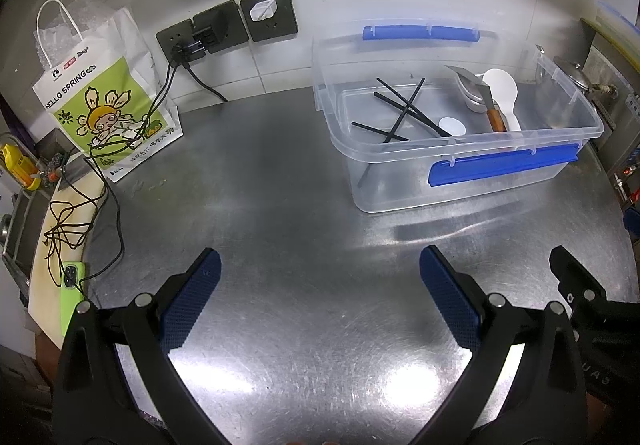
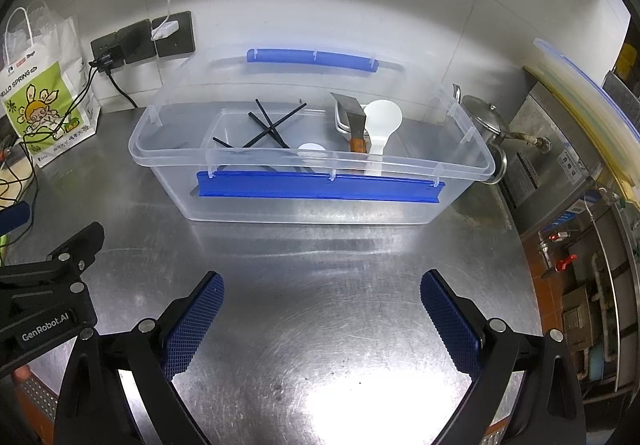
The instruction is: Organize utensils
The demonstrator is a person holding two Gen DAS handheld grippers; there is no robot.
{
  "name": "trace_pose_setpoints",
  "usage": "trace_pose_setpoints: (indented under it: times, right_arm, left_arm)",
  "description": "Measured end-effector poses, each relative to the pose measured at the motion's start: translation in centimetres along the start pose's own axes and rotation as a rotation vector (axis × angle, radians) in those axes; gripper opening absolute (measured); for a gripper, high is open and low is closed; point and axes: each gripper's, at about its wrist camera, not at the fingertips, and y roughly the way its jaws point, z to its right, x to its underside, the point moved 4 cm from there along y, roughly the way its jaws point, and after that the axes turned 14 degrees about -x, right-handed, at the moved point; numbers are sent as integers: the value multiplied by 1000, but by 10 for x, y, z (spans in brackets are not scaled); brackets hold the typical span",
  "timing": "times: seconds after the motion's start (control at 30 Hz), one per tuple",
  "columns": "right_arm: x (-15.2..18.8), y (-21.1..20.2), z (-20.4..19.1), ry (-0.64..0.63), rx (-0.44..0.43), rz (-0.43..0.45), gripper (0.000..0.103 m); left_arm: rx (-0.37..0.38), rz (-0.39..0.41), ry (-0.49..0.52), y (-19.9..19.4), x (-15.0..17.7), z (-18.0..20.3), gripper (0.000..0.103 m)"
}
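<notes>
The right gripper (image 2: 320, 309) and left gripper (image 1: 318, 297) gape wide, empty; approach the black chopsticks (image 2: 266, 127) mid-frame inside the clear bin (image 2: 312, 165), pinching along one stick.

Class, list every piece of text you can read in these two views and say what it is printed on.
"HELLO SPRING": on the paper bag.
"GenRobot.AI": on the left claw's body, right wrist view.
Small logos and bottom line on the bag: too blurred to read.
Appliance labels at right: too small.

The white paper carrier bag with the green cartoon panel (image 1: 105, 105) reads "HELLO SPRING", and the black left gripper (image 2: 48, 325) body bears "GenRobot.AI".
</notes>
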Motion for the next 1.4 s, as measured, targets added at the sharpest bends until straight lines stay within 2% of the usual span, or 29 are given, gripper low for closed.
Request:
trace_pose_setpoints:
  times: [1.4]
  right_arm:
    - [-3, 3, -3, 3, -1, -4, 98]
  left_arm:
    - [2, 4, 11, 4, -6, 0, 96]
